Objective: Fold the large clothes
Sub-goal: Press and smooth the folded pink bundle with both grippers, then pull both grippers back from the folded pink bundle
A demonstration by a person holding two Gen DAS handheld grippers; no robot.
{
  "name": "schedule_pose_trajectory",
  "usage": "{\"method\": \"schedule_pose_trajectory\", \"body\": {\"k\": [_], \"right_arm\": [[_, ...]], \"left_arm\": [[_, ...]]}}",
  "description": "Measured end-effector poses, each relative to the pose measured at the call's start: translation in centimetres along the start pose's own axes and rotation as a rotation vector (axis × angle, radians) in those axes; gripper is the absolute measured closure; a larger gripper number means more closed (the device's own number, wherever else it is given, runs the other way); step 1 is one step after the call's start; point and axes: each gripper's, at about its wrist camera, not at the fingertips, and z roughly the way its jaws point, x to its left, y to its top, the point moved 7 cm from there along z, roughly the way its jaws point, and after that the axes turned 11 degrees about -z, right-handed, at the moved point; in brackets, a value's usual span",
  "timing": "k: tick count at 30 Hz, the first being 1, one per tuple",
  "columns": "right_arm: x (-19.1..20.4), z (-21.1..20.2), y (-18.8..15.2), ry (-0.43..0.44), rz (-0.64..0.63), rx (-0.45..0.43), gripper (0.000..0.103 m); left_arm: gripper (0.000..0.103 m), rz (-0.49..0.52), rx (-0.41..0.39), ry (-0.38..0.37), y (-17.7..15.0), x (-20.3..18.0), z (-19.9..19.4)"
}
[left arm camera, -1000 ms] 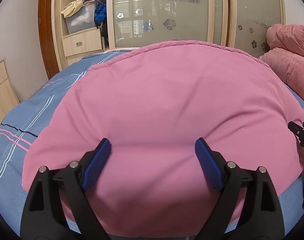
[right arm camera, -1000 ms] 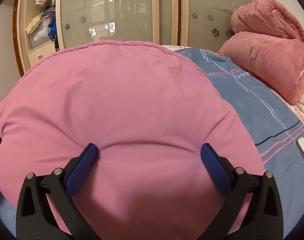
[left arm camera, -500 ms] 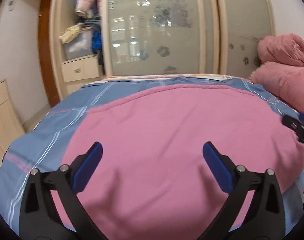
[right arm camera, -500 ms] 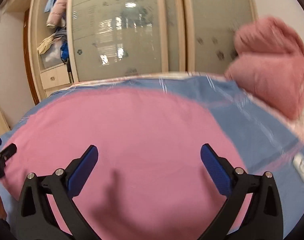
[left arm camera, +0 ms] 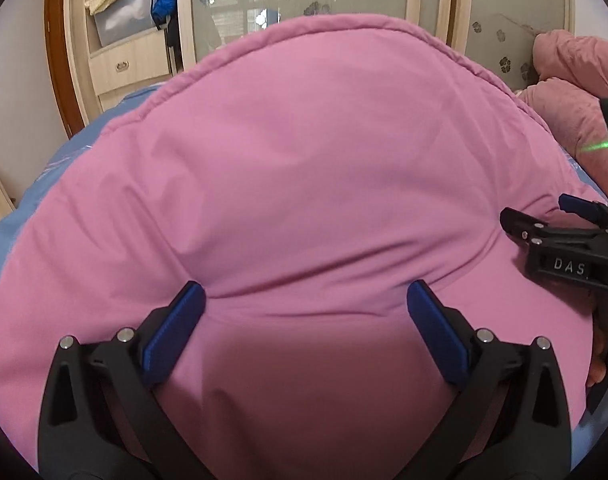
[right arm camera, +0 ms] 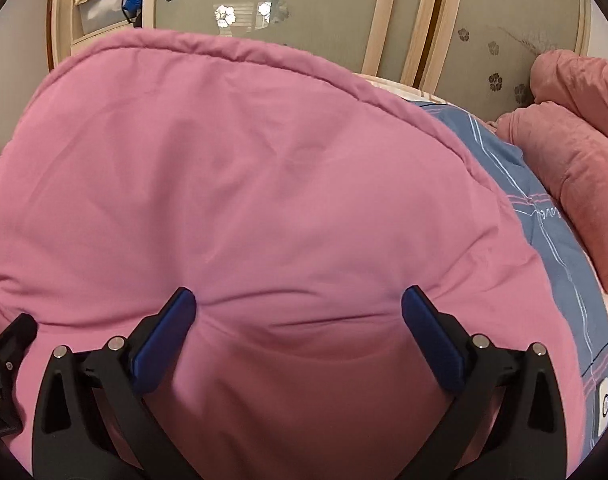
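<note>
While my left wrist camera looks down over the bed, the left gripper [left arm camera: 304, 332] sits with its blue pads spread wide and nothing clamped, the tips pressing into the pink garment [left arm camera: 304, 160] so a crease runs between them. The garment is spread flat across the blue striped bedsheet [left arm camera: 64, 156], filling nearly the whole view, its seamed hem at the far side. On the right edge I can see the right gripper [left arm camera: 544, 220] side-on, low over the cloth. Beyond it, a rolled pink blanket [left arm camera: 576, 92] sits against the wardrobe [left arm camera: 432, 0].

Over to the right wrist camera: the right gripper [right arm camera: 298, 334] has its jaws wide apart too, gripping nothing, pads dented into the same pink garment [right arm camera: 244, 180] with a fold line bunched between them. The bedsheet [right arm camera: 544, 240] shows bare on the right, the pink blanket [right arm camera: 576, 168] lying on it at the far end. A piece of the left gripper [right arm camera: 4, 368] pokes in at the lower left edge.
</note>
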Motion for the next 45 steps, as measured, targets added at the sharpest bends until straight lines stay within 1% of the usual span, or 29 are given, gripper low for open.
{"method": "schedule_pose_trajectory", "body": {"k": [4, 5, 7, 8, 9, 10, 11, 12, 13, 14, 15, 16, 17, 20, 21, 25, 27, 29, 30, 31, 32, 34, 36, 38, 40, 41, 42, 43, 45], "right_arm": [[0.2, -1.0, -0.6, -0.010, -0.002, -0.033, 0.001], [0.3, -1.9, -0.9, -0.017, -0.002, -0.062, 0.001], [0.4, -6.1, -2.4, -0.050, -0.014, -0.196, 0.001], [0.5, -7.6, -3.3, -0.049, -0.022, -0.237, 0.001], [0.4, -9.6, -5.1, -0.042, -0.027, -0.272, 0.001], [0.1, -10.6, -6.7, -0.033, -0.015, -0.273, 0.001], [-0.6, -11.0, -8.2, -0.012, 0.014, -0.257, 0.001], [-1.5, -11.0, -9.2, 0.008, 0.049, -0.234, 0.001], [-2.7, -10.6, -10.2, 0.026, 0.104, -0.199, 0.001], [-4.2, -10.2, -11.1, 0.047, 0.173, -0.167, 0.001], [-4.9, -9.9, -11.4, 0.083, 0.215, -0.161, 0.001], [-5.3, -9.7, -11.6, 0.117, 0.240, -0.162, 0.001], [-5.1, -9.6, -11.7, 0.111, 0.230, -0.162, 0.001], [-3.3, -10.2, -11.8, 0.001, 0.157, -0.171, 0.001], [-3.3, -10.3, -11.8, -0.006, 0.154, -0.175, 0.001], [-5.0, -10.2, -12.1, 0.079, 0.219, -0.209, 0.001], [-5.1, -10.4, -12.3, 0.086, 0.225, -0.220, 0.001], [-4.8, -10.7, -12.4, 0.062, 0.217, -0.216, 0.001], [-4.7, -10.9, -12.7, 0.048, 0.215, -0.212, 0.001], [-4.7, -11.1, -12.9, 0.033, 0.214, -0.209, 0.001], [-4.5, -11.8, -13.3, -0.001, 0.212, -0.213, 0.001], [-3.8, -13.4, -14.3, -0.049, 0.195, -0.230, 0.001], [-2.5, -14.5, -15.7, -0.042, 0.172, -0.233, 0.001], [-1.3, -16.1, -17.3, -0.021, 0.174, -0.236, 0.001], [-0.1, -19.2, -19.4, -0.006, 0.202, -0.315, 0.001], [0.3, -20.2, -20.2, -0.004, 0.211, -0.341, 0.001], [1.3, -21.5, -21.4, 0.008, 0.219, -0.368, 0.001], [1.9, -21.8, -21.9, 0.013, 0.217, -0.365, 0.001], [3.3, -22.1, -22.4, 0.031, 0.198, -0.332, 0.001]], "left_arm": [[0.002, 0.006, -0.015, 0.001, -0.4, 0.0, -0.5], [0.002, -0.019, -0.046, -0.022, -0.6, 0.3, -2.0], [0.003, -0.065, -0.102, -0.077, -0.7, 0.9, -5.1], [0.002, -0.085, -0.150, -0.135, -1.2, 1.4, -8.0], [0.002, -0.073, -0.183, -0.147, -1.6, 1.8, -9.7], [0.002, -0.052, -0.207, -0.132, -1.9, 2.2, -10.8], [0.002, -0.014, -0.225, -0.072, -2.3, 3.0, -11.5], [0.002, 0.002, -0.222, -0.024, -2.4, 3.8, -11.5], [0.002, 0.003, -0.203, 0.020, -2.5, 4.7, -11.0], [0.002, -0.037, -0.117, 0.060, -3.0, 6.6, -9.2], [0.002, -0.070, -0.059, 0.046, -3.6, 7.4, -8.1], [0.002, -0.111, -0.021, -0.002, -4.3, 8.0, -7.3], [0.002, -0.108, -0.040, -0.009, -4.4, 8.1, -7.4], [0.002, -0.080, -0.060, 0.051, -5.2, 7.6, -8.7], [0.002, -0.079, -0.067, 0.057, -5.7, 7.5, -9.2], [0.002, -0.049, -0.084, 0.085, -8.7, 7.3, -11.0], [0.002, -0.048, -0.074, 0.094, -9.8, 8.1, -11.2], [0.002, -0.086, -0.029, 0.102, -11.3, 8.4, -11.5], [0.002, -0.114, 0.011, 0.094, -12.4, 8.9, -11.3], [0.002, -0.121, -0.005, 0.080, -12.8, 9.1, -11.6], [0.002, -0.131, -0.043, 0.058, -12.9, 9.1, -12.6], [0.002, -0.163, -0.061, 0.036, -13.6, 9.6, -13.4], [0.002, -0.155, -0.070, 0.036, -14.1, 9.4, -13.9], [0.002, -0.138, -0.072, 0.062, -14.3, 9.2, -14.1], [0.002, -0.115, -0.098, 0.087, -14.7, 8.8, -15.6], [0.002, -0.101, -0.120, 0.076, -14.9, 8.0, -17.1], [0.002, -0.096, -0.156, 0.045, -14.6, 7.0, -18.9], [0.002, -0.095, -0.212, -0.013, -14.6, 5.5, -21.5], [0.002, -0.069, -0.263, -0.077, -14.8, 3.4, -24.7]]}}
